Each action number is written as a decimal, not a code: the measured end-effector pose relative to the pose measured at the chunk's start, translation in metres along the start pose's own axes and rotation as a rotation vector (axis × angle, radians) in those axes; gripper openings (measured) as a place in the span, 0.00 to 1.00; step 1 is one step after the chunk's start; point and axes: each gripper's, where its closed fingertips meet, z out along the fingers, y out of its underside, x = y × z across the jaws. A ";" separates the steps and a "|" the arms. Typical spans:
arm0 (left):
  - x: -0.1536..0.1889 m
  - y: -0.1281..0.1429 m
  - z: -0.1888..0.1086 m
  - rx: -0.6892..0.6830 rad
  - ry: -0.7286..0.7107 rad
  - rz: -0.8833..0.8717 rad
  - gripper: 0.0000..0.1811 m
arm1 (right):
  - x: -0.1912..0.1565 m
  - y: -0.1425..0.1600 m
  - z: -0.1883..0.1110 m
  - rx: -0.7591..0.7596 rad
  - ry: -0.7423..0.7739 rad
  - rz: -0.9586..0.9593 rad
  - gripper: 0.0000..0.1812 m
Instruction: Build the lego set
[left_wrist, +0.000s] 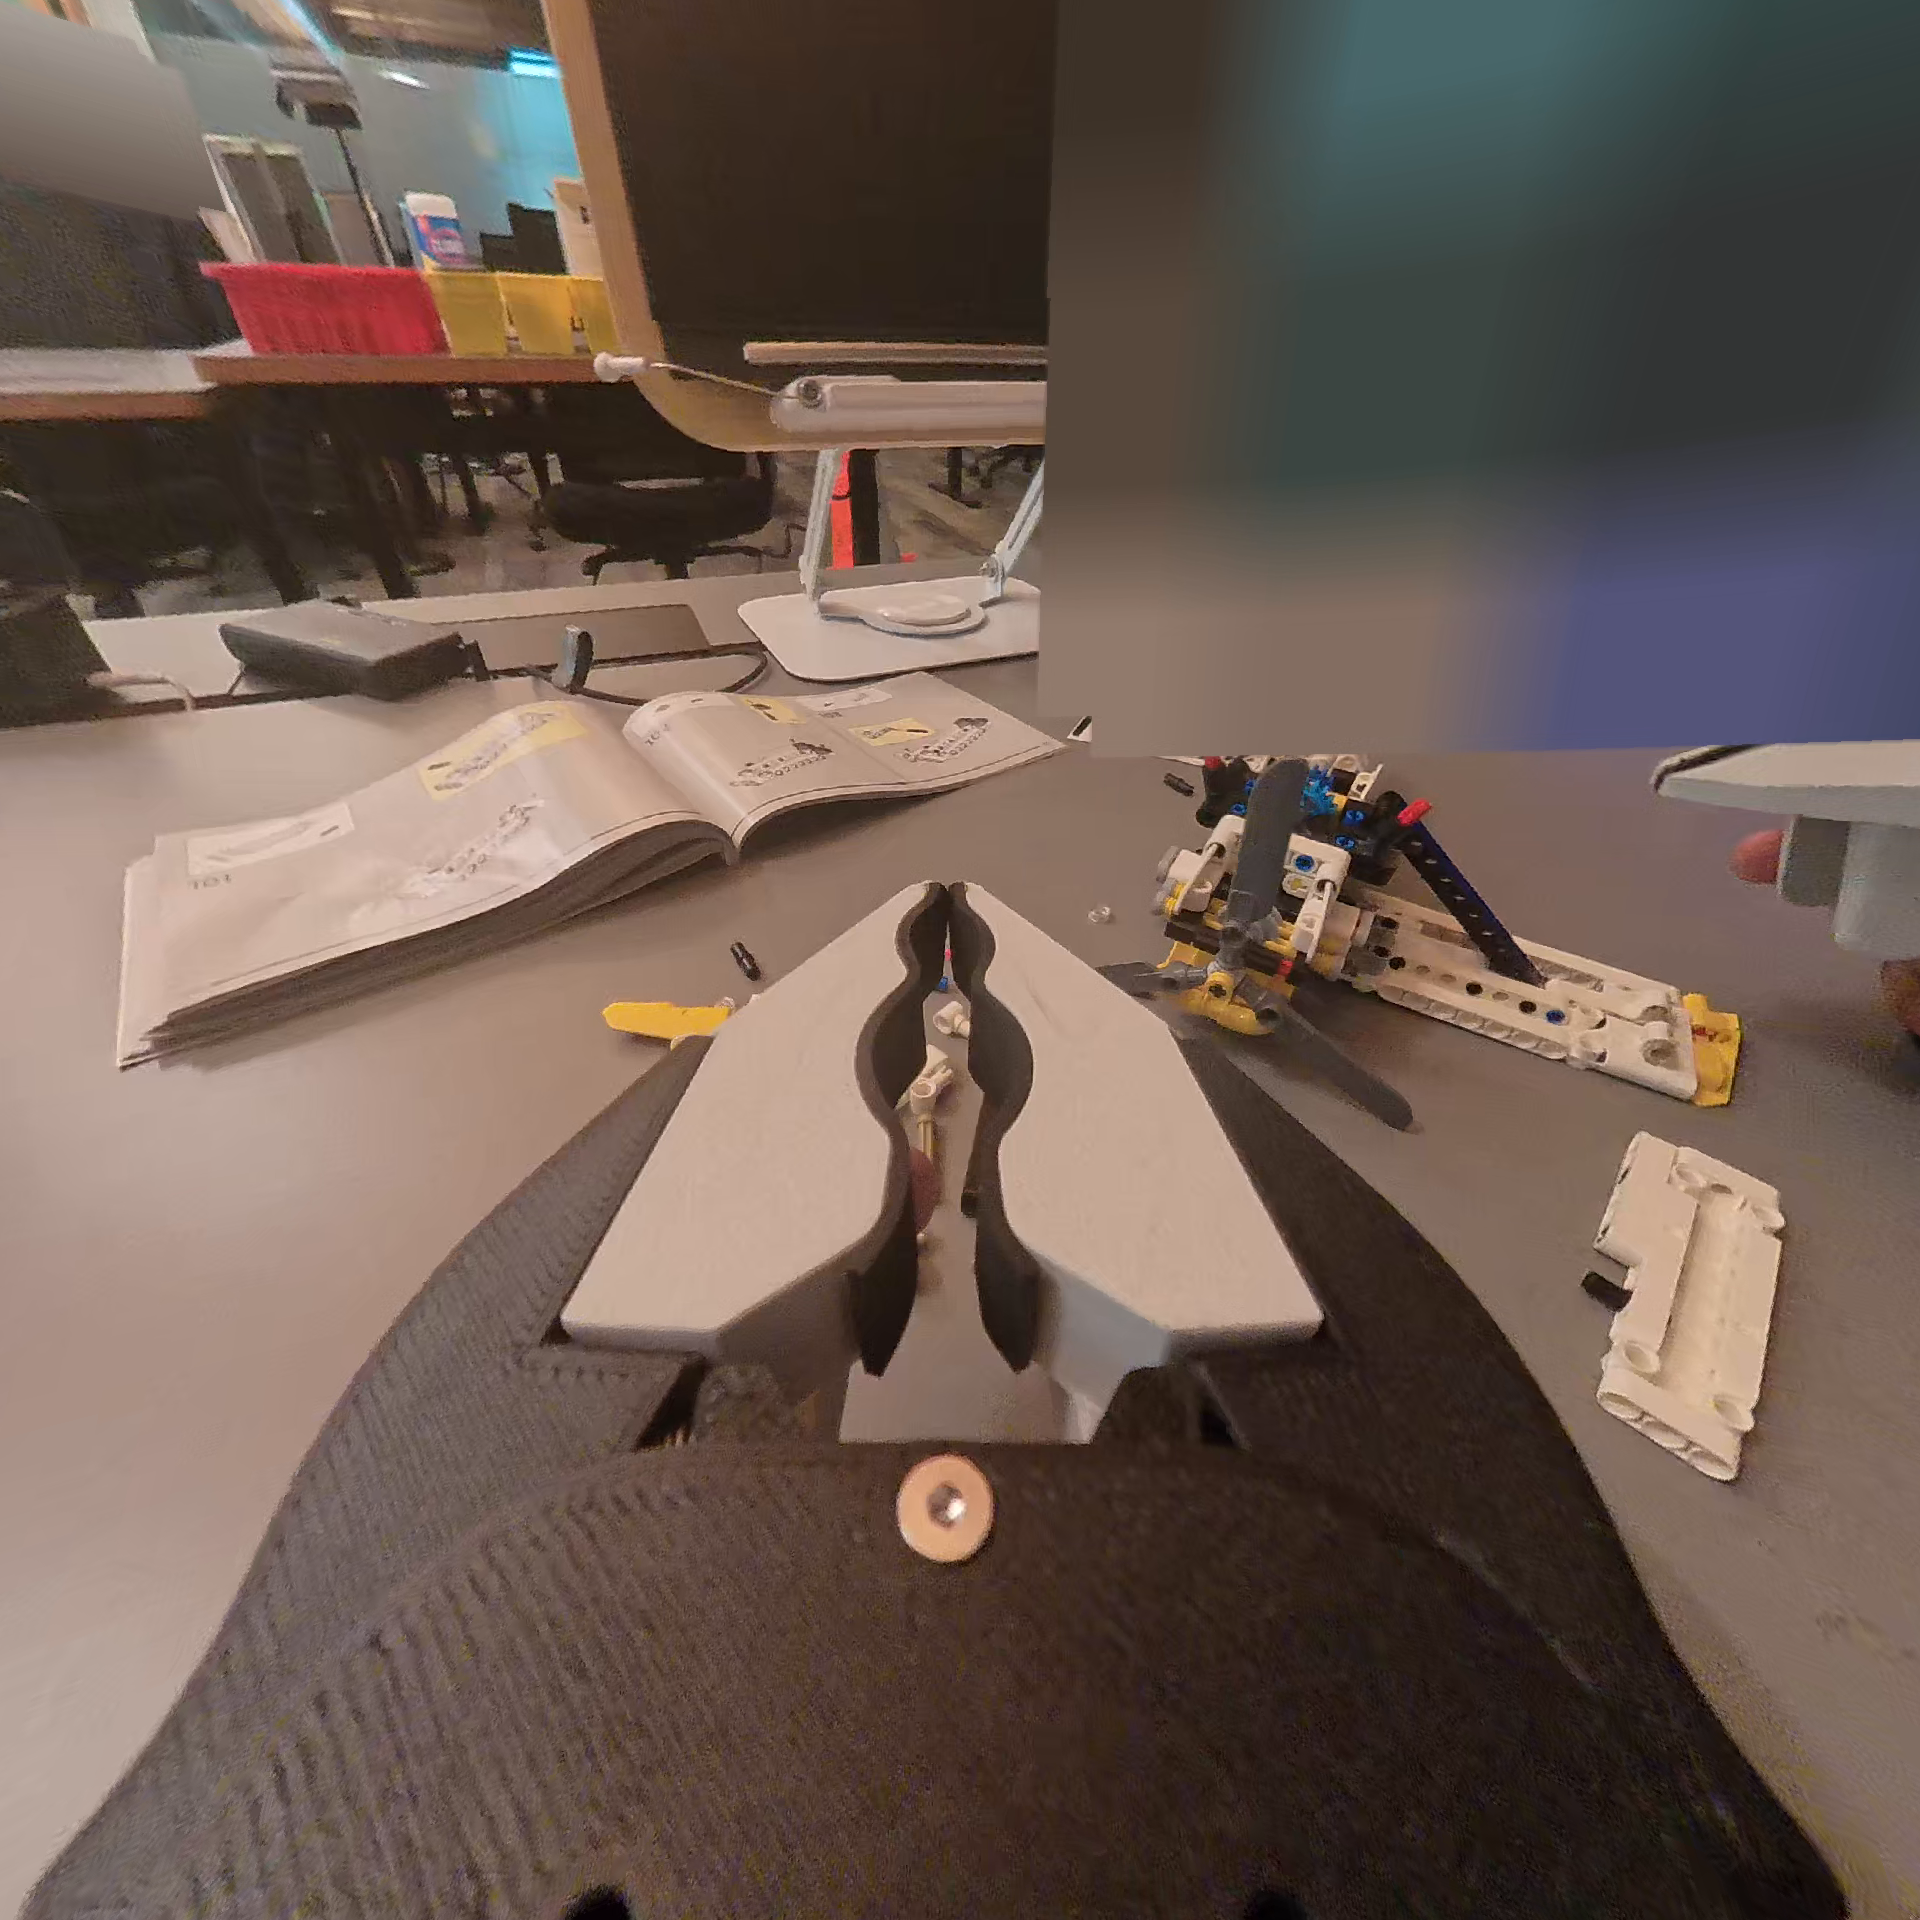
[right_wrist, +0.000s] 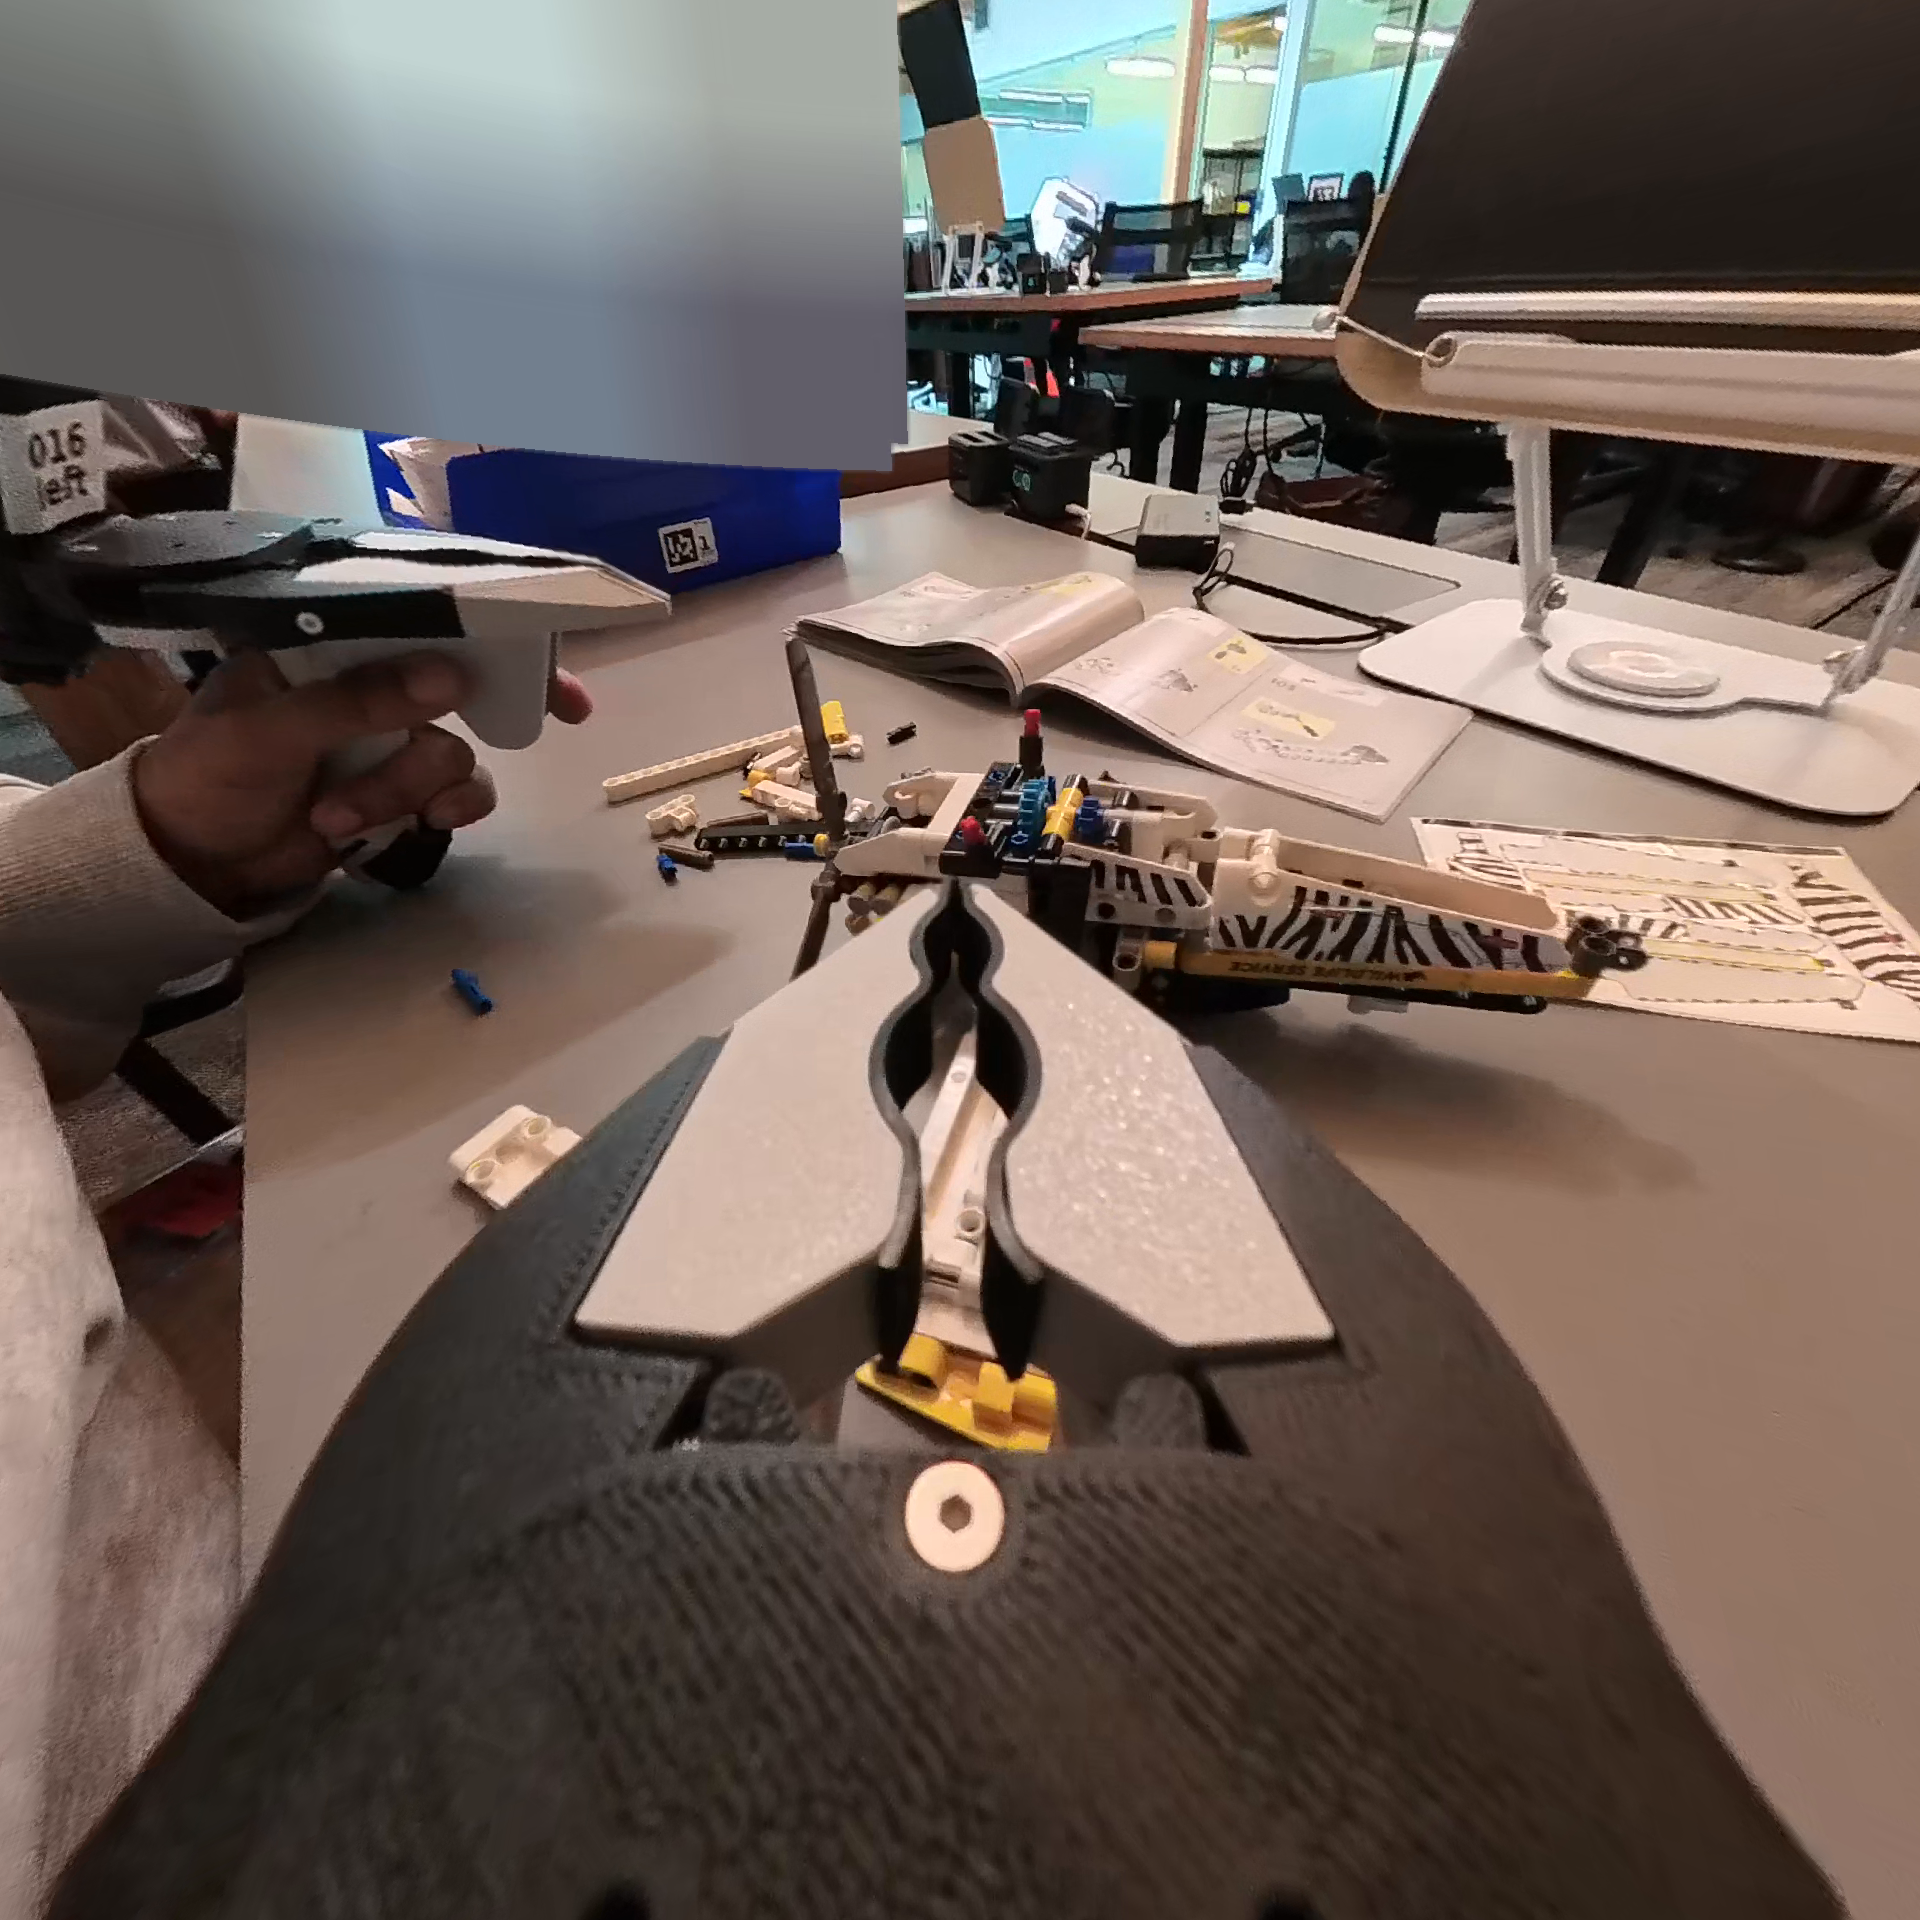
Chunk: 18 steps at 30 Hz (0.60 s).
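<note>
Each hand-held gripper has two pale grey, wedge-shaped fingers with wavy black inner pads, set into a black body with a ribbed, woven-looking surface. On the left hand-held gripper (left_wrist: 948, 889) a silver screw (left_wrist: 943, 1507) sits behind the fingers; on the right hand-held gripper (right_wrist: 956, 891) the same spot holds a white screw (right_wrist: 954, 1515). Seen side-on, the left one shows a pale grey pistol grip and a white tag with writing at its rear. The person's sleeve (right_wrist: 83, 883) behind that grip is light beige.
</note>
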 end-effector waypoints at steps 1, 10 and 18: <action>0.002 0.001 0.001 -0.006 0.007 0.010 0.00 | 0.001 0.000 0.000 -0.001 0.012 -0.005 0.00; 0.004 0.003 0.004 -0.029 0.026 -0.013 0.00 | -0.001 -0.005 -0.004 0.037 0.008 -0.017 0.00; 0.001 0.002 0.002 -0.013 0.028 -0.040 0.00 | 0.000 -0.003 -0.003 0.027 0.008 -0.007 0.00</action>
